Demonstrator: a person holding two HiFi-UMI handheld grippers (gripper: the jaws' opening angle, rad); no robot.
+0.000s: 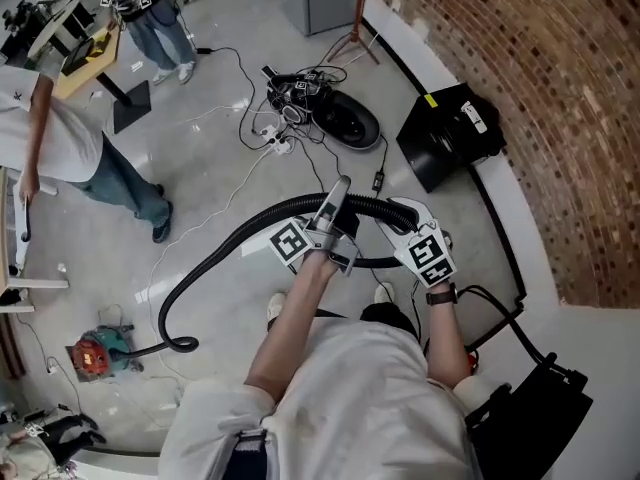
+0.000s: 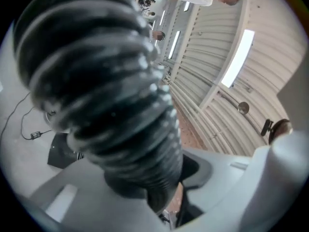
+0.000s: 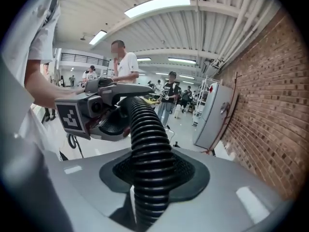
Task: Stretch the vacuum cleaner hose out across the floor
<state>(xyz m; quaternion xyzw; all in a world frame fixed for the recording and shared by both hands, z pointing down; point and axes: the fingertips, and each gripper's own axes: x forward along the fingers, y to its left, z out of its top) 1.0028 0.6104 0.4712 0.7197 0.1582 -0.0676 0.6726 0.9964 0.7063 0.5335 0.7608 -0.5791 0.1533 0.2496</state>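
Note:
A black ribbed vacuum hose [image 1: 230, 233] arcs across the grey floor, from a hooked end at lower left up to my two grippers. My left gripper [image 1: 335, 200] is shut on the hose, which fills the left gripper view [image 2: 106, 81] between grey jaws [image 2: 149, 187]. A short way along the hose to the right, my right gripper [image 1: 402, 213] is shut on it too. In the right gripper view the hose [image 3: 149, 144] runs up between the dark pads [image 3: 190, 175] of that gripper [image 3: 152, 178] toward the left gripper [image 3: 96, 110], a hand's length ahead.
A red vacuum cleaner [image 1: 95, 353] sits at lower left. Ahead lie tangled cables, a power strip [image 1: 275, 143] and a black disc-shaped machine [image 1: 345, 118]. A black case [image 1: 450, 133] rests by the curved brick wall [image 1: 530, 88]. One person [image 1: 80, 158] stands left, another [image 1: 150, 18] farther back.

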